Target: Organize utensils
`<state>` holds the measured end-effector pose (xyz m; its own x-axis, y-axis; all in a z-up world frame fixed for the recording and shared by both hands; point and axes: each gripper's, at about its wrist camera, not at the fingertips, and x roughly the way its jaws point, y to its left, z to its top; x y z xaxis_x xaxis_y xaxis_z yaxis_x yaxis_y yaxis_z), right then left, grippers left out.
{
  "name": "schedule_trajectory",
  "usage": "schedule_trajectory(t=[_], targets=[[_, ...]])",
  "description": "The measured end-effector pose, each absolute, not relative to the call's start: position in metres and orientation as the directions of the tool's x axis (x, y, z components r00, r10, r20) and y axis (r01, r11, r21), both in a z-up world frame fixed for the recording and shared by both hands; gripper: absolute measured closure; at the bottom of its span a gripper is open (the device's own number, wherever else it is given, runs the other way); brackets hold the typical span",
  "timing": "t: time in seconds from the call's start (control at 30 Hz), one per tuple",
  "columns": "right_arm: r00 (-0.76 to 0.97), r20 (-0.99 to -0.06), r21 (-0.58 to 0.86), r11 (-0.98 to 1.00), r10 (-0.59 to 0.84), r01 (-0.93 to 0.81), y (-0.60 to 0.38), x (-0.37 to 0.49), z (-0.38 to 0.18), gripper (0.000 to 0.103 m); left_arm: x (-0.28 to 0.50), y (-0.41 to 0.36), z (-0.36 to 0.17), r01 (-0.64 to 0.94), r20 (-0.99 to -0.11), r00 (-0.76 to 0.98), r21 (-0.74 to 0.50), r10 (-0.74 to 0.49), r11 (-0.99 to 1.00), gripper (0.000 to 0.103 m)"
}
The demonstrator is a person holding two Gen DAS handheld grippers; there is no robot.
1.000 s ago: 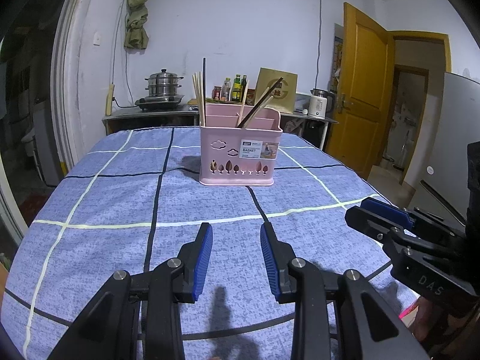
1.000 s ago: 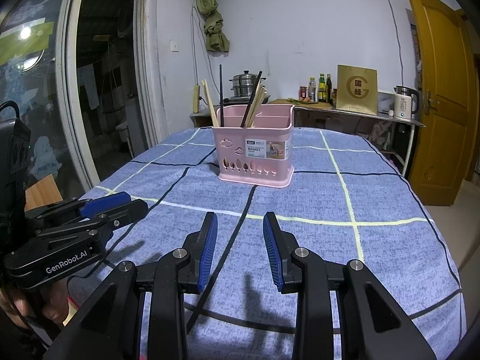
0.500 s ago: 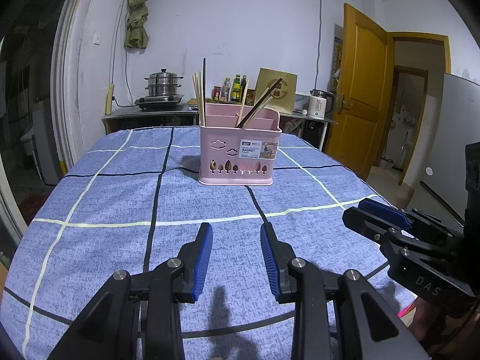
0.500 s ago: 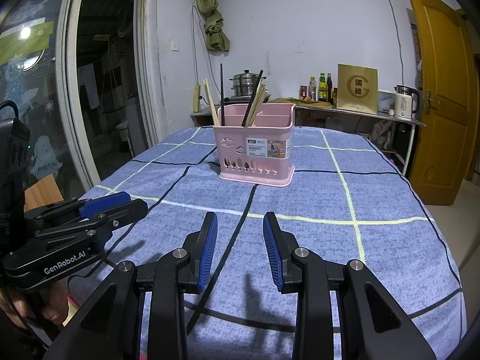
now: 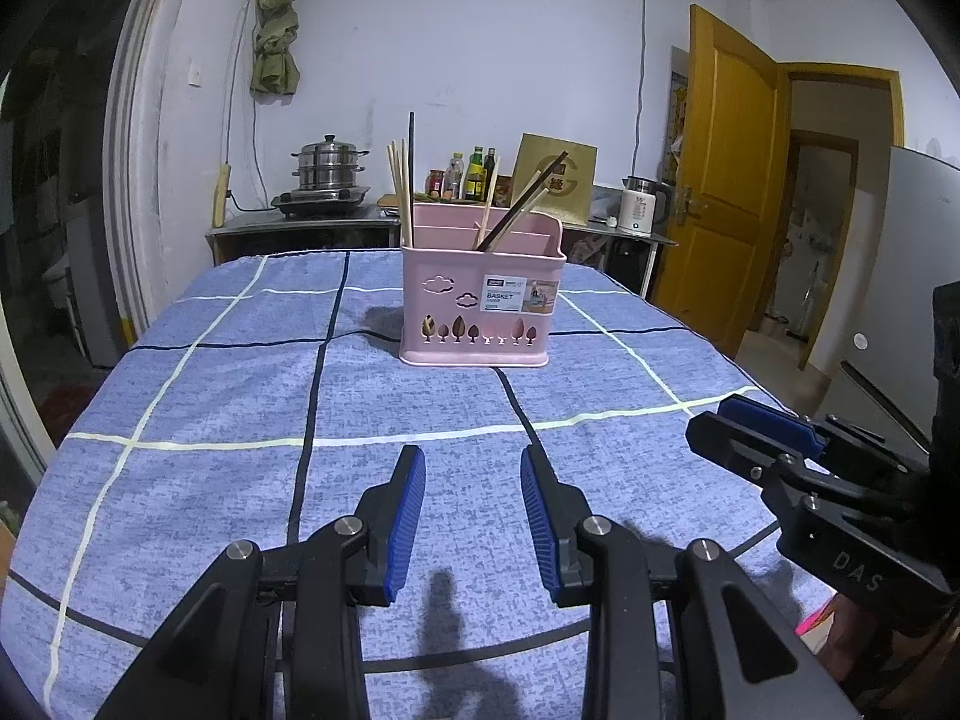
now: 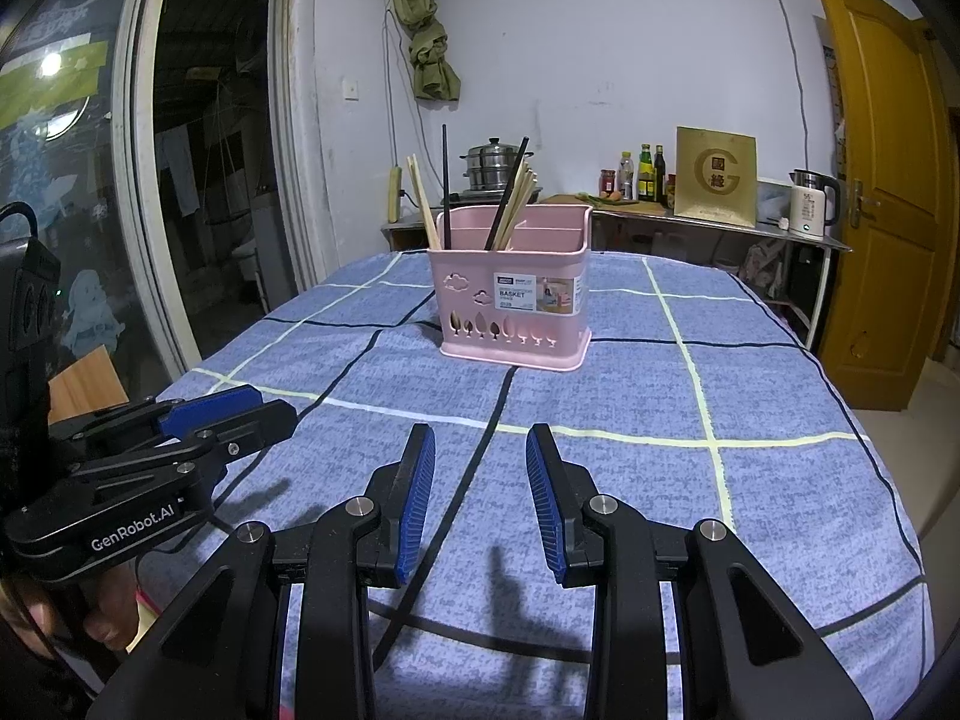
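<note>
Left wrist view: chopsticks (image 5: 405, 192) already in pink basket (image 5: 480, 306); both grippers (image 5: 473, 516) (image 6: 480, 498) agape, empty; prob. nearly done, no loose utensils visible.

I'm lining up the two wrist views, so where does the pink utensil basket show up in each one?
Left wrist view: the pink utensil basket stands at centre, slightly above the middle, on the blue checked tablecloth.
Right wrist view: the basket stands at centre, just right of the middle line, chopsticks sticking up.
Shared landmark: the steel steamer pot on the counter behind it.
</note>
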<state>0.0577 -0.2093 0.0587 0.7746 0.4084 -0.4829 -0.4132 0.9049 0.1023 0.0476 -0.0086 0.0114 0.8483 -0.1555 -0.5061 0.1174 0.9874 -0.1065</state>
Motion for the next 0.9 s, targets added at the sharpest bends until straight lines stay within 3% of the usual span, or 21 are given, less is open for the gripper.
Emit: schedule_trajectory(t=[0.9], targets=[[0.773,-0.486,0.102,0.905,0.408,-0.414,-0.2083,0.0578,0.0582,0.070,0.0493,-0.0052,0.0067,0.102,-0.515,0.844,-0.118,-0.149,0.988,0.070]])
